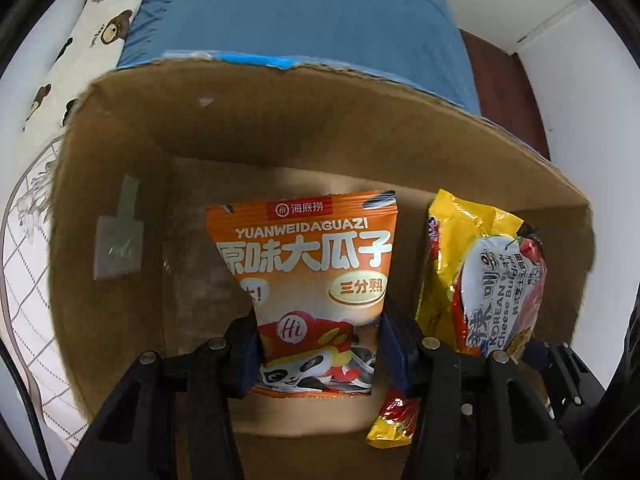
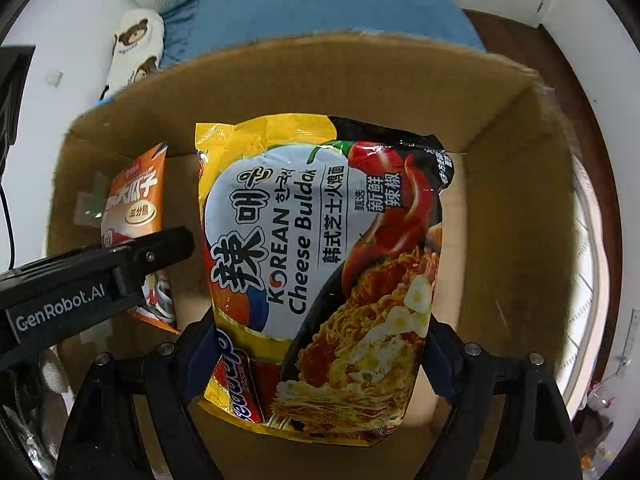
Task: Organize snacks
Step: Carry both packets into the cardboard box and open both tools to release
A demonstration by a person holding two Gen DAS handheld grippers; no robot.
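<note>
Left wrist view: left tongs (image 1: 318, 354) pinch the orange sunflower-seed packet (image 1: 308, 276) by its lower sides, upright inside the cardboard box (image 1: 280, 120), while right tongs (image 2: 320, 360) clamp the Korean Cheese Buldak noodle bag (image 2: 320, 264) just beside it, probably so both stand side by side.

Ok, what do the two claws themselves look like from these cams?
Both are matte black. The left claw and right claw have angular linkage arms with round silver pivot pins and dark blue pads inside the fingers. In the right wrist view, the left unit's side carries a white "GenRobot.AI" label. No sleeves or hands show.
</note>
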